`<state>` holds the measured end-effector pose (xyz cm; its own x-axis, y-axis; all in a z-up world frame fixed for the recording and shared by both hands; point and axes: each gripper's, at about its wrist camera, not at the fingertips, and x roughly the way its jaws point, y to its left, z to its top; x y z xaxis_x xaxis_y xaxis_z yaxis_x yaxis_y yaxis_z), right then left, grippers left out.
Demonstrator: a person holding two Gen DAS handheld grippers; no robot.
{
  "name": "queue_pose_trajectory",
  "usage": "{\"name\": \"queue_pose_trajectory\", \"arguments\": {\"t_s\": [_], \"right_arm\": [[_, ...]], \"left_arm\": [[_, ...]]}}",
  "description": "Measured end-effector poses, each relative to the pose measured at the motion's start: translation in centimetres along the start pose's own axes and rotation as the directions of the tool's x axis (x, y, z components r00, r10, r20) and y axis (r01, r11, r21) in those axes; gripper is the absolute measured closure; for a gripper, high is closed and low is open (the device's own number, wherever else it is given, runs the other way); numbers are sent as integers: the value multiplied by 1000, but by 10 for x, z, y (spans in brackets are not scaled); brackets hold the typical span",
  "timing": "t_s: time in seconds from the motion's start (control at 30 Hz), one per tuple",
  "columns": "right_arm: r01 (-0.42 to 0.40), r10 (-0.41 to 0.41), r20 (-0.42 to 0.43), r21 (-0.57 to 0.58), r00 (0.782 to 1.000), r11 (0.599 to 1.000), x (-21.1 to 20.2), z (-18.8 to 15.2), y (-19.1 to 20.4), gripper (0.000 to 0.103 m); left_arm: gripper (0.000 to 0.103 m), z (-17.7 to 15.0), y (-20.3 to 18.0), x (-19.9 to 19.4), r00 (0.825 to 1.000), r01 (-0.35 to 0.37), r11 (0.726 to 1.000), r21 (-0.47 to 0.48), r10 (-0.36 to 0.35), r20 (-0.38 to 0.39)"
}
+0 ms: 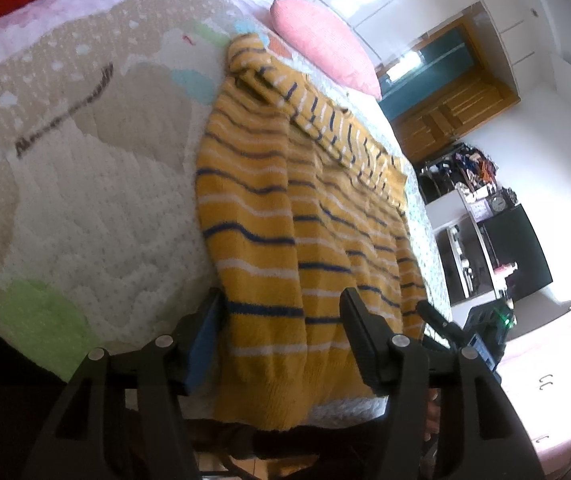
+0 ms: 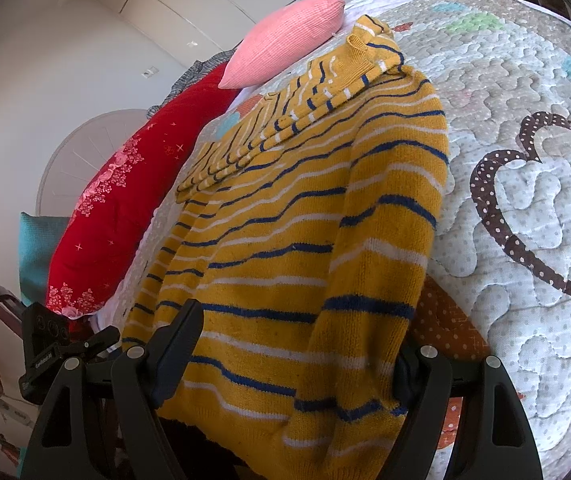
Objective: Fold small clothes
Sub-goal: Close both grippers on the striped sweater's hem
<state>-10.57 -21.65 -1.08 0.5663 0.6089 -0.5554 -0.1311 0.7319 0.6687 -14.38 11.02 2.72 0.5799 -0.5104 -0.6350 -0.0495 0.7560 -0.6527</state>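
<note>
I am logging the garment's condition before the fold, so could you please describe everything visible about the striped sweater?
The sweater is a mustard-yellow knit with thin navy and white stripes and a ribbed hem. It lies flat on the quilted bedspread, hem toward the cameras, at the bed's edge. Both sleeves look folded inward: one along the side, one across the top. Its collar end lies near the pink pillow. Both grippers' jaws stand open around the hem, not visibly clamping it.

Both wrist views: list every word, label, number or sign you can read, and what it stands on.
No text reads clearly.
Dark script stitched on the quilt: blurred, unreadable.
White label on the black device beside the right gripper: too small to read.
Clock on the shelf: numerals too small.
Striped sweater: no lettering.
</note>
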Motion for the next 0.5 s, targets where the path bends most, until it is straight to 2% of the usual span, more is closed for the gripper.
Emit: {"name": "queue_pose_trajectory", "arguments": {"t_s": [0.1,0.23,0.33,0.5], "right_arm": [[-20,20,3,12,1000,1000,-2,0,-4,19],[-21,21,3,11,1000,1000,-2,0,-4,19],[-23,23,4,12,1000,1000,-2,0,-4,19],[-23,23,5,14,1000,1000,-2,0,-5,19]], "left_arm": [[37,5,4,-13,999,-5,1000,-18,6,42],[37,8,21,-19,998,-10,998,-64,13,54],[37,7,32,-12,999,23,995,-99,-20,29],[37,-2,25,8,995,94,992,-81,-97,-35]]}}
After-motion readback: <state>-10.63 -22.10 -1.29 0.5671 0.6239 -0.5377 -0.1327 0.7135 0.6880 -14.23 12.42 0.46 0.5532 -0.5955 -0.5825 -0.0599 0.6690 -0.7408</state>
